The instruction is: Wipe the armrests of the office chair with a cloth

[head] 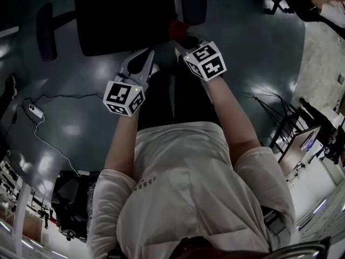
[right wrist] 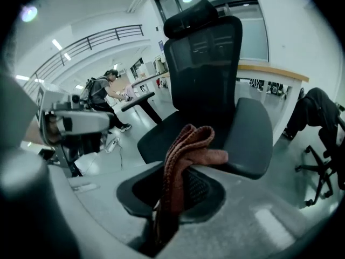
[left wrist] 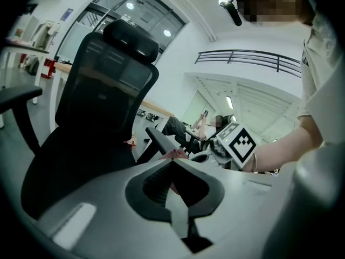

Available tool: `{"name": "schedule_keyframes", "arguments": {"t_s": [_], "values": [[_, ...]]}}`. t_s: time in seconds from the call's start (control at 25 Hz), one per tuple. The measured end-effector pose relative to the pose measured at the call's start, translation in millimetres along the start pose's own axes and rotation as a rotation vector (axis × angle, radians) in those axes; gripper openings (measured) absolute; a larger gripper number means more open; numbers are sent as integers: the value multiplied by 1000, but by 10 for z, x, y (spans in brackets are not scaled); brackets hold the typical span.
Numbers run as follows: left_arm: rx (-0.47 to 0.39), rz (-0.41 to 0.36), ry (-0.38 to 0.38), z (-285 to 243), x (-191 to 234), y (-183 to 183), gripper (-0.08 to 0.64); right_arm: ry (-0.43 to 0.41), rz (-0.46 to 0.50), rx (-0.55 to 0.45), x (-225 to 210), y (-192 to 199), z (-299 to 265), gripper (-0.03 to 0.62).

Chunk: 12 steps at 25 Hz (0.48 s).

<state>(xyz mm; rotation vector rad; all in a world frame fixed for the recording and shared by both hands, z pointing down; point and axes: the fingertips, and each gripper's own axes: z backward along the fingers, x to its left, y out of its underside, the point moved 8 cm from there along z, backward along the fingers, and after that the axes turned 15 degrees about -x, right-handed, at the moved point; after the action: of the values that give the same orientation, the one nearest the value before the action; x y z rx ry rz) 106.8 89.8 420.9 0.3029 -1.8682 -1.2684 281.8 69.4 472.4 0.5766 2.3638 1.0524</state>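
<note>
Right gripper view shows us the cloth (right wrist: pixel 188 139) pinched in the right gripper's (right wrist: pixel 186 169) jaws. The nearer armrest (right wrist: pixel 249 139) is just ahead to the right, long axis pointing away. Our left gripper (left wrist: pixel 172 165), jaws pressed together on nothing, trails. Head view places the other armrest (head: pixel 46 31) well left.

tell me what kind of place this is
Most likely an open-plan office. A black mesh office chair stands on a polished floor. A long wood-topped counter runs behind it beside glass partitions, and a person stands working farther back.
</note>
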Motion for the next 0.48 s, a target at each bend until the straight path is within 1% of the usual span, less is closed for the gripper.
{"name": "schedule_keyframes", "arguments": {"t_s": [0.04,0.12,0.16,0.24,0.36,0.48], "values": [[-3,-3,-5,0,1,-8,17,-9,-32,-32,9,-97,36,51],[-8,-6,-17,-30,7,-22,17,15,-103,-120,-82,-323,165,50],[-9,-5,-23,-53,5,-28,17,43,-127,-160,-172,-430,248,50],[-12,-2,-29,-125,-8,-55,17,116,-138,-209,-428,-599,414,51],[-19,-8,-35,-346,17,-136,17,230,-119,-218,-984,-744,567,51],[-40,-5,-66,-602,77,-213,17,297,-139,-193,-1568,-824,564,50]]}}
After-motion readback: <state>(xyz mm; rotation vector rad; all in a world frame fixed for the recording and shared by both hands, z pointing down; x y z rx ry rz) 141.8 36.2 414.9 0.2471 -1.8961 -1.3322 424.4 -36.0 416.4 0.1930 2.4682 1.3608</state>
